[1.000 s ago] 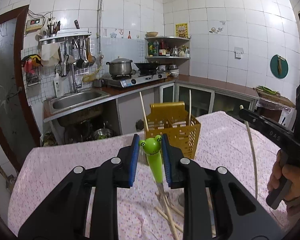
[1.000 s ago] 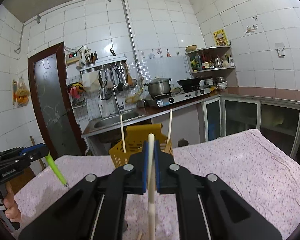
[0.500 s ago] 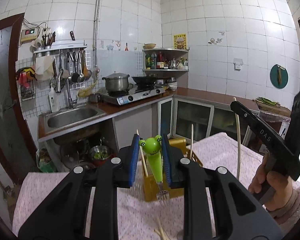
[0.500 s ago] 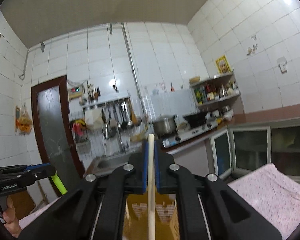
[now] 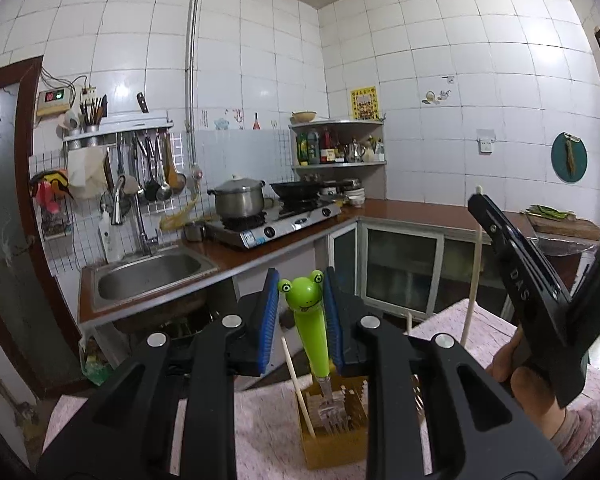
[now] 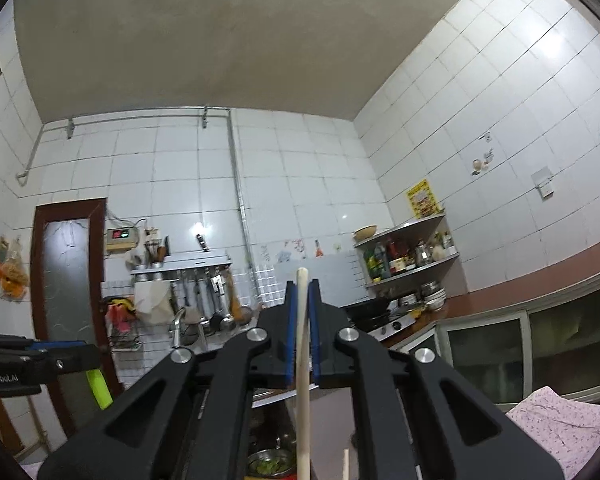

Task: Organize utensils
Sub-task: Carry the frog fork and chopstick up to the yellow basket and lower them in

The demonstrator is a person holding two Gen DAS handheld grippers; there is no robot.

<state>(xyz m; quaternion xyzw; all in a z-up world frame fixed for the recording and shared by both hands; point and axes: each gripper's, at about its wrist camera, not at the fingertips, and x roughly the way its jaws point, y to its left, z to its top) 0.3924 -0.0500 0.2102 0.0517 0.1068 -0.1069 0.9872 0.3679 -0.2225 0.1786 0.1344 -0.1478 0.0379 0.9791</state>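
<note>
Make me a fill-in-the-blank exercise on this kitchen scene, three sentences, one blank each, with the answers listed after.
1. The left gripper is shut on a fork whose green handle is topped with a ____ face.
2. The fork's tines point down into the ____ utensil basket on the table.
3. The right gripper is shut on a single pale ____.

Answers: frog; yellow; chopstick

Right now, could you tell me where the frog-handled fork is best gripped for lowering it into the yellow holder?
Grip the frog fork on its straight green handle just below the frog head, from the sides, as the left gripper does: it hangs upright, tines down over the yellow holder.
</note>
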